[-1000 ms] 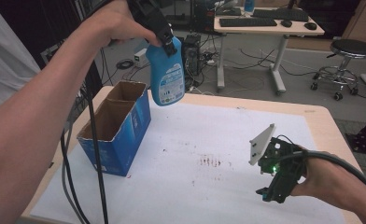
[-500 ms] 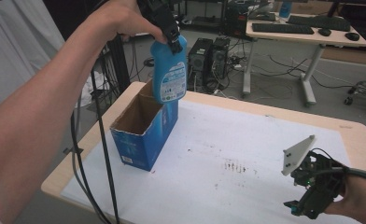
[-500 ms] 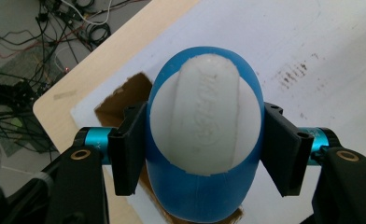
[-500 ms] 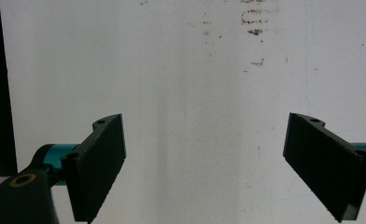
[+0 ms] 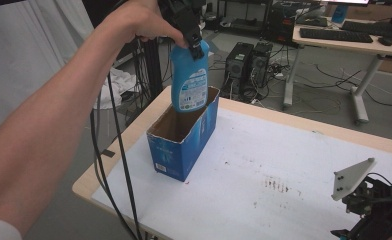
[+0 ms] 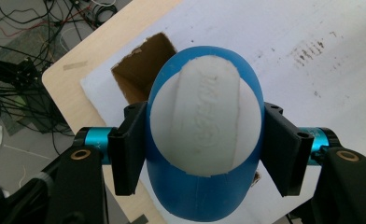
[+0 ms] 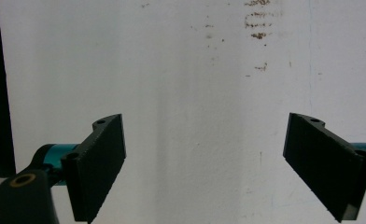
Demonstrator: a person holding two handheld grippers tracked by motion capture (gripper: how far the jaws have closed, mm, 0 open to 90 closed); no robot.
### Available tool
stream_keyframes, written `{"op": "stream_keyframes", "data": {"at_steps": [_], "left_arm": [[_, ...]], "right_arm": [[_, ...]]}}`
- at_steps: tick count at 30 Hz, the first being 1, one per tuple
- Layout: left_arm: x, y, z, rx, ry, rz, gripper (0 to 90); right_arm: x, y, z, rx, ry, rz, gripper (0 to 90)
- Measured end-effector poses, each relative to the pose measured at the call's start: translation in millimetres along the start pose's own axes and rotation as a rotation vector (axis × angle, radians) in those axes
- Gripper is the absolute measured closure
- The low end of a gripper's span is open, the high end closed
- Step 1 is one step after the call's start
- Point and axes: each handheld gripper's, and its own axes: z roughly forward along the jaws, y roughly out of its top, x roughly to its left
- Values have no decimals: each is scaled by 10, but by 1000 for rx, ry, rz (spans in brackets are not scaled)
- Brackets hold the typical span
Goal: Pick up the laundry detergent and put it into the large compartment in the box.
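Since a second ago the blue bottle point(image 5: 189, 77) has travelled from above the table's far left area to directly over the open mouth of the blue cardboard box point(image 5: 184, 142), and its base now dips just inside the far end of the opening. I hold it with the left tool point(image 6: 204, 140), the jaws pinching the bottle's upper body from both sides; in the left gripper view the white cap end point(image 6: 204, 119) faces the camera, with the brown interior of the box beyond it. The bottle hangs nearly upright, tilted slightly, and I cannot tell whether it touches the box's wall.

The box stands near the left edge of the white-covered table point(image 5: 284, 165), long side running near to far, top flaps gone, nothing visible inside.

My right tool point(image 5: 371, 210) waits at the near right corner of the table, well apart from the box; in the right gripper view its jaws are spread wide over bare white surface point(image 7: 195, 93) with nothing between them.

My reading: carrying is done and lowering is in hand. What remains is to sink the bottle fully into the box and let go; a snag on the cardboard rim could tip the light box.
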Motion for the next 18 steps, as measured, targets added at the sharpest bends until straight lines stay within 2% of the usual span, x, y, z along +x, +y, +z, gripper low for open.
{"op": "stream_keyframes", "data": {"at_steps": [14,18], "left_arm": [[46,-204,230,26,-17,-1,383],[44,-275,391,37,-23,9,383]], "right_arm": [[18,-6,25,5,8,5,122],[24,4,57,7,8,0,122]]}}
